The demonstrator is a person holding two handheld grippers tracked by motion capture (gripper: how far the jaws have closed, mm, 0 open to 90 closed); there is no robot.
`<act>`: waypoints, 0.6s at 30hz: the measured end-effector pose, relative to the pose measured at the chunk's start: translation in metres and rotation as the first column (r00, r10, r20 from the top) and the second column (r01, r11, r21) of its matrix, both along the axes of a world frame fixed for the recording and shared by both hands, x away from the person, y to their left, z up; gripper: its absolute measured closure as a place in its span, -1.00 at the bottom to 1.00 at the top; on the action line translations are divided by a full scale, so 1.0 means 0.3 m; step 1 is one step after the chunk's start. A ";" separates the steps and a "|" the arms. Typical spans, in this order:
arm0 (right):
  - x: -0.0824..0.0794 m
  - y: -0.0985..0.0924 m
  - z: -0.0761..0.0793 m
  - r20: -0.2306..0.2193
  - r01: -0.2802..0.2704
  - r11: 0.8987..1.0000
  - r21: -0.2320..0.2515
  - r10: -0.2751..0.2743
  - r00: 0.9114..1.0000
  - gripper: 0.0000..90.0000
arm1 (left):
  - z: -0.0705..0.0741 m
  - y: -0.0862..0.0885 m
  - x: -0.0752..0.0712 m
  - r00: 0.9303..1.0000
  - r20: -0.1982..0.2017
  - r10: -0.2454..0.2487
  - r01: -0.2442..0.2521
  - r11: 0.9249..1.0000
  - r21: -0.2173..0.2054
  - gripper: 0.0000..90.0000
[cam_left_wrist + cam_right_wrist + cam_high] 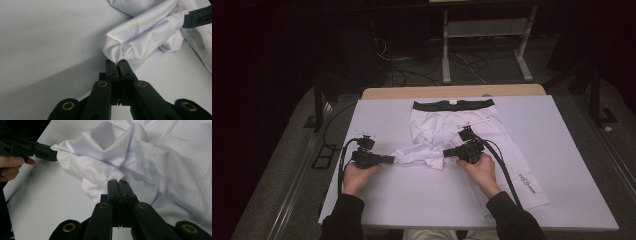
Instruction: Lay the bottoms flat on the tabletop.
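White shorts [447, 131] with a black waistband [453, 104] lie flat on the table, waistband at the far edge. One leg lies spread toward the near right, small dark print near its hem; the other is bunched into creased folds at the near left, its fabric smooth beside a perforated mesh panel [172, 162].

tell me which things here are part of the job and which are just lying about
In the job:
white shorts, one leg bunched up
left gripper, shut on the shorts' fabric
right gripper, shut on the shorts' fabric

Just there:
white table
metal frame behind the table
floor cables
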State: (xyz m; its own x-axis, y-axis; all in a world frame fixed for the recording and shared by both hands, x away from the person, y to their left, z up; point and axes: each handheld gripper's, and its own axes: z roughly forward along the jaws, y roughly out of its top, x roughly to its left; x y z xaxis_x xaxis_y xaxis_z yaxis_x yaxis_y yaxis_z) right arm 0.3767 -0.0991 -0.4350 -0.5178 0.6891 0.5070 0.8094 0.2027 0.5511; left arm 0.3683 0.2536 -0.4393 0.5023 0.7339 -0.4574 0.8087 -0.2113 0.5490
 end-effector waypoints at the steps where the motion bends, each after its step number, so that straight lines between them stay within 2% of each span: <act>1: -0.008 0.002 0.007 0.003 -0.007 1.000 0.002 0.007 1.000 0.96 | 0.003 0.004 -0.001 1.000 -0.001 0.002 -0.002 1.000 -0.007 0.96; 5: -0.050 0.008 0.037 0.000 -0.041 0.999 0.022 0.041 0.999 0.96 | 0.007 0.008 -0.009 1.000 -0.014 0.003 -0.004 1.000 -0.006 0.96; 8: -0.100 0.019 0.054 0.003 -0.080 0.997 0.005 0.080 0.997 0.96 | 0.029 0.007 -0.029 0.999 -0.013 -0.039 0.039 0.999 0.015 0.96; 10: -0.142 0.025 0.055 -0.002 -0.104 0.995 -0.006 0.104 0.995 0.96 | 0.049 0.008 -0.052 0.997 -0.006 -0.078 0.078 0.996 0.045 0.96; 13: -0.210 0.035 0.035 -0.016 -0.133 0.991 -0.015 0.133 0.991 0.96 | 0.063 0.017 -0.086 0.991 -0.013 -0.131 0.131 0.986 0.104 0.96; 16: -0.268 0.040 0.004 -0.031 -0.153 0.988 -0.006 0.153 0.988 0.96 | 0.052 0.035 -0.108 0.988 -0.039 -0.148 0.152 0.984 0.098 0.96; 18: -0.296 0.040 -0.012 -0.043 -0.158 0.987 0.010 0.159 0.986 0.96 | 0.044 0.044 -0.115 0.986 -0.057 -0.158 0.163 0.984 0.077 0.96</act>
State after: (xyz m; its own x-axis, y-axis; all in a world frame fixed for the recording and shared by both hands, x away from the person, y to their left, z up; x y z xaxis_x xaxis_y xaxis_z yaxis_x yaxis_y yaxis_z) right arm 0.2877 -0.0872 -0.4388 -0.5976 0.5967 0.5355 0.7905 0.3269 0.5179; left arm 0.3340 0.2668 -0.4262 0.5945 0.6813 -0.4271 0.7867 -0.3828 0.4843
